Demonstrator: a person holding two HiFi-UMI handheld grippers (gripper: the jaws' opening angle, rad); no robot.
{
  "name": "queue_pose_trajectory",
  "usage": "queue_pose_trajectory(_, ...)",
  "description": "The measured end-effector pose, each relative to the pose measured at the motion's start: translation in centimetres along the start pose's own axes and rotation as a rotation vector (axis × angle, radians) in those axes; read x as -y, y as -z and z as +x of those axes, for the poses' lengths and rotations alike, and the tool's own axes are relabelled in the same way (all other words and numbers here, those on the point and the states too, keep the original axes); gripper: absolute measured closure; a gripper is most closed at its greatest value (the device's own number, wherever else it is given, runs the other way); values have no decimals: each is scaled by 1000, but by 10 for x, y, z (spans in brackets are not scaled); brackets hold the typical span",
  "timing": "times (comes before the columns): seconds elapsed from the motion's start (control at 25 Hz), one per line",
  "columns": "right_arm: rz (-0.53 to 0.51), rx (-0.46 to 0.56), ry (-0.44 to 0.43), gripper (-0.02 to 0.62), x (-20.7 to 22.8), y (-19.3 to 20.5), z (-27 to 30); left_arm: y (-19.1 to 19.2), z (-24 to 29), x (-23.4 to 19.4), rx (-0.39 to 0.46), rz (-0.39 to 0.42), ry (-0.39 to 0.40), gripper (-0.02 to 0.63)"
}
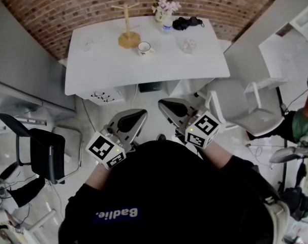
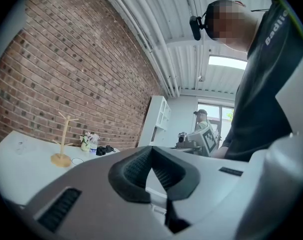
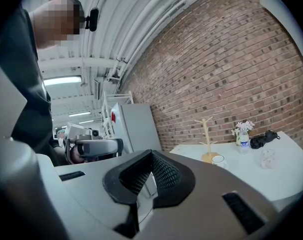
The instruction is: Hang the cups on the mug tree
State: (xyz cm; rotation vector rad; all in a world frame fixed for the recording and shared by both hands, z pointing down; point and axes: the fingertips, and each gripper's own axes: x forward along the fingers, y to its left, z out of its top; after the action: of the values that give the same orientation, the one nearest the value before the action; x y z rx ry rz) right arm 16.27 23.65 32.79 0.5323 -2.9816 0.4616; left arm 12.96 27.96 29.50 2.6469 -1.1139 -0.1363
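Left claw (image 2: 151,153): closed, empty. Right claw (image 3: 151,156): closed, empty. White worktop (image 1: 108,70): wooden mug tree (image 1: 127,28); white cup (image 1: 144,48) just beside its base, well apart from both claws.

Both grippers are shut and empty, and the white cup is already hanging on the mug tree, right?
No: the white cup stands on the table beside the mug tree, as the head view shows. The left gripper and right gripper are shut and empty.
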Motion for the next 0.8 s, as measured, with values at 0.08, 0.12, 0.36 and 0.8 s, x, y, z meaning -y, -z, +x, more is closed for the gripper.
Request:
queue_pose_trajectory(0.08, -1, 3, -1, 568, 4, -1, -4, 1, 4, 2, -2, 7, -2, 607)
queue_pose_trajectory(0.12, -2, 3, -1, 568, 6, -1, -5, 1, 7, 3, -2, 9, -3, 607)
queue_pose_trajectory(0.36, 17, -37, 41, 568, 32, 11, -18, 4, 27, 12, -18, 5, -12, 607)
queue_pose_trajectory(0.8, 40, -70, 38, 568, 80, 33, -48, 17, 66, 30, -29, 8, -72, 607)
